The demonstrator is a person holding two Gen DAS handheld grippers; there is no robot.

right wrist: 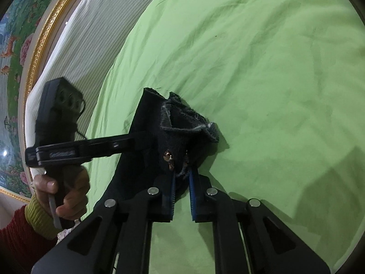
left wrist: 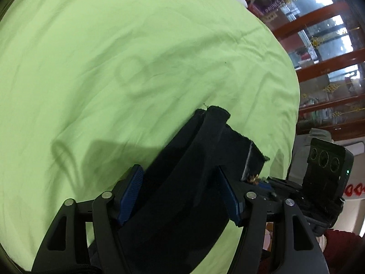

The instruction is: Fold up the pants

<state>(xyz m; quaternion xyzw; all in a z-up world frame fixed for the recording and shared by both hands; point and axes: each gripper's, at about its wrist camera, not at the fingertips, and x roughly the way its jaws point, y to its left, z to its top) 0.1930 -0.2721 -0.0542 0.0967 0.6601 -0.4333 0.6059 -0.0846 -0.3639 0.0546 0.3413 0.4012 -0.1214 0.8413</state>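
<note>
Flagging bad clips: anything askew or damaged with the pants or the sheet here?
Nothing damaged. The pants hang bunched, their frayed edge crumpled above the right tongs. The left tongs stand wide around a thick bundle. The sheet is wrinkled.
</note>
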